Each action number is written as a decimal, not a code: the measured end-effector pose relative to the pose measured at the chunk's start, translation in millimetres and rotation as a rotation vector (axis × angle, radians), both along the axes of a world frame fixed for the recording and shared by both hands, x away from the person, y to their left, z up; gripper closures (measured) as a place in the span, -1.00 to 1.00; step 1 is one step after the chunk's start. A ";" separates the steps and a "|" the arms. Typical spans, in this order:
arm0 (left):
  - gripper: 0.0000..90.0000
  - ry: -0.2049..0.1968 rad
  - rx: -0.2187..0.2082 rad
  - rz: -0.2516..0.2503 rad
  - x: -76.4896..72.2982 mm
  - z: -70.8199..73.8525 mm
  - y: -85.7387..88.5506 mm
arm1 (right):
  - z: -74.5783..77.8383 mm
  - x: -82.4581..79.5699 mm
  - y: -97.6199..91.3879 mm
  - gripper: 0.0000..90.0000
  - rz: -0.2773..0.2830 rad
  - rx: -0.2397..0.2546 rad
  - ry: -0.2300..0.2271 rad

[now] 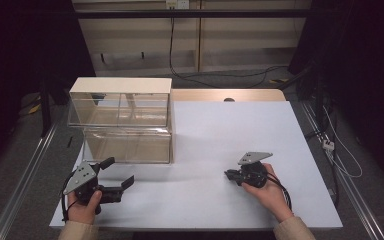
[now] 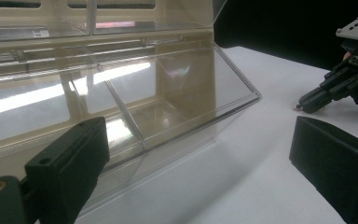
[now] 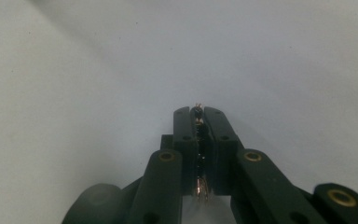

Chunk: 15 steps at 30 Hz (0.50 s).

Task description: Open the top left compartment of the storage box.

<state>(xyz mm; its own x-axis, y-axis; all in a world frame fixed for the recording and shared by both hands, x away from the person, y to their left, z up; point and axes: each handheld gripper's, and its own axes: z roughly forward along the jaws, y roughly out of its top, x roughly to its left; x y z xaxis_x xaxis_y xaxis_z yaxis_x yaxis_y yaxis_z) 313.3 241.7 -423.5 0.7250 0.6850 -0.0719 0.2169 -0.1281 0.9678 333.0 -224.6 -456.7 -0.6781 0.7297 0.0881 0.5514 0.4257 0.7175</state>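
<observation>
High view: left tool (image 1: pixel 114 179) wide open, empty, resting on the white tabletop (image 1: pixel 230 130) just before the clear two-tier bin (image 1: pixel 122 120); right tool (image 1: pixel 230 174) low on the tabletop, well apart from the bin.

Left gripper view: bin's lower drawer (image 2: pixel 168 107) near, empty.

Right gripper view: closed on a thin chain-like item (image 3: pixel 199 140), perhaps a small necklace, hard to tell. Step in hand: pickup done. Next: carry to a compartment, release inside.

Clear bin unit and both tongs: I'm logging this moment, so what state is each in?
Clear bin unit: upright on the table, compartments look empty.
Left tongs: open, nothing between them.
Right tongs: shut on a thin dark strip with gold-coloured ends.
</observation>
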 end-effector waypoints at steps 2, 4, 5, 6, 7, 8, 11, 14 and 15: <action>-0.90 0.001 0.000 -0.001 0.0 0.0 -0.3 | 0.1 1.1 -1.8 0.90 0.004 0.014 0.009; -0.90 -0.002 0.004 -0.005 0.1 0.2 0.1 | 0.7 1.6 -2.1 0.90 0.003 0.017 0.015; -0.90 -0.003 0.005 -0.004 0.1 0.3 0.2 | 2.7 2.3 -1.8 0.90 0.010 0.039 0.013; -0.90 -0.003 0.003 -0.004 0.2 0.3 0.2 | 4.6 2.5 -1.0 0.90 0.017 0.048 0.011; -0.90 -0.003 0.002 -0.004 0.2 0.4 0.1 | 7.1 2.5 0.2 0.90 0.022 0.055 0.002; -0.90 -0.003 0.000 -0.003 0.1 0.6 0.0 | 7.1 2.5 0.2 0.90 0.022 0.055 0.002; -0.90 -0.003 -0.003 0.000 -0.4 0.8 -0.5 | 15.5 2.4 5.9 0.90 0.051 0.087 -0.024; -0.90 -0.005 0.003 -0.004 -0.2 0.9 -0.5 | 24.2 1.9 14.6 0.89 0.084 0.114 -0.038; -0.90 -0.004 0.002 -0.003 -0.3 0.8 -0.5 | 27.8 1.6 21.9 0.90 0.112 0.121 -0.049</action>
<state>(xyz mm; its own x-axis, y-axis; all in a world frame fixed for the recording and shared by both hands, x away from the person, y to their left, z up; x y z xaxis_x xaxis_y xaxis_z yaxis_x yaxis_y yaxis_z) 313.1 241.2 -422.6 0.7276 0.6827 -0.0675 0.2127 -0.1308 0.9683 334.5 -202.7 -428.9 -0.7604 0.6351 0.1359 0.4685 0.3913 0.7921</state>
